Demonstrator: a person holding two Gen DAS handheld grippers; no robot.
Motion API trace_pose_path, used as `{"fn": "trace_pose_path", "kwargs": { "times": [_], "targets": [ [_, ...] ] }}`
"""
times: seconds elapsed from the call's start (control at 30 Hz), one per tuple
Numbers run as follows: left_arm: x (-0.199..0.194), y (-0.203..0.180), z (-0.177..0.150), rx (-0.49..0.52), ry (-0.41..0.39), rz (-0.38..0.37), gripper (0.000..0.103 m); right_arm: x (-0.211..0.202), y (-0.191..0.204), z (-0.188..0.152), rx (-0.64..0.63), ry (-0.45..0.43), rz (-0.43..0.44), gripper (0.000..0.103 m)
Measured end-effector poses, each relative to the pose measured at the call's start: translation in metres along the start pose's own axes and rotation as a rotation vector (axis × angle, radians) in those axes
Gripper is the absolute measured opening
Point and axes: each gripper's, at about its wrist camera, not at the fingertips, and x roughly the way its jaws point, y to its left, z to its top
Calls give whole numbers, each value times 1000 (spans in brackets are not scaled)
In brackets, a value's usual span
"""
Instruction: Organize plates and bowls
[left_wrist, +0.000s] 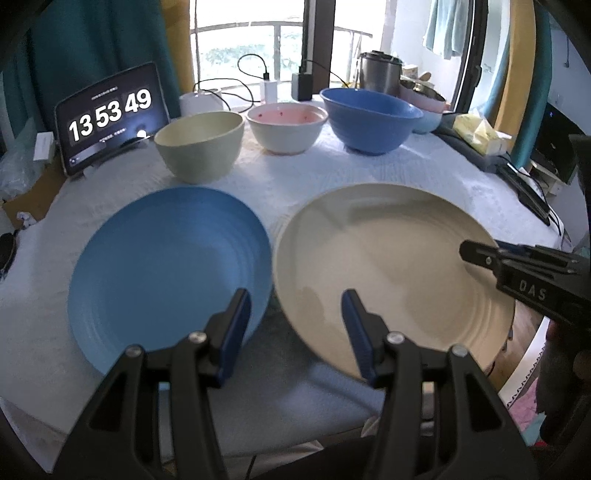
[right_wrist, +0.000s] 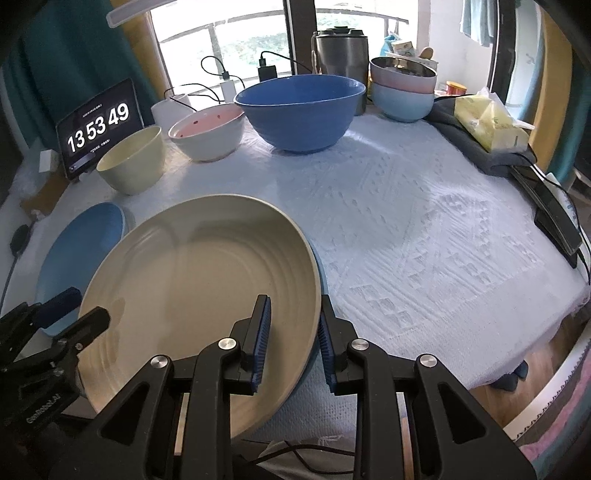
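A beige plate (left_wrist: 388, 266) (right_wrist: 199, 291) lies to the right of a blue plate (left_wrist: 166, 273) (right_wrist: 79, 243) on the white cloth. My right gripper (right_wrist: 294, 325) (left_wrist: 480, 249) straddles the beige plate's right rim, one pad on the inside and one under the edge, and is shut on it. That plate looks slightly raised and tilted. The left gripper (left_wrist: 295, 317) (right_wrist: 79, 310) hovers open over the gap between the two plates, holding nothing. Behind them stand a cream bowl (left_wrist: 199, 147), a white bowl with a pink inside (left_wrist: 286, 127) and a big blue bowl (left_wrist: 369, 118).
Two stacked bowls, pink over light blue (right_wrist: 402, 92), and a steel canister (right_wrist: 343, 48) stand at the back right. A tablet showing a clock (left_wrist: 110, 114) leans at the back left. A tissue pack (right_wrist: 487, 125) and a black device (right_wrist: 554, 218) line the right edge.
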Motion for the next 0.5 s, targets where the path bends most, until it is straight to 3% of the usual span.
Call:
{"fn": "trace_pose_path", "kwargs": {
  "times": [0.5],
  "targets": [
    [-7, -5, -21, -14, 21, -18, 53, -3, -4, -21, 15, 10, 16, 29]
  ]
}}
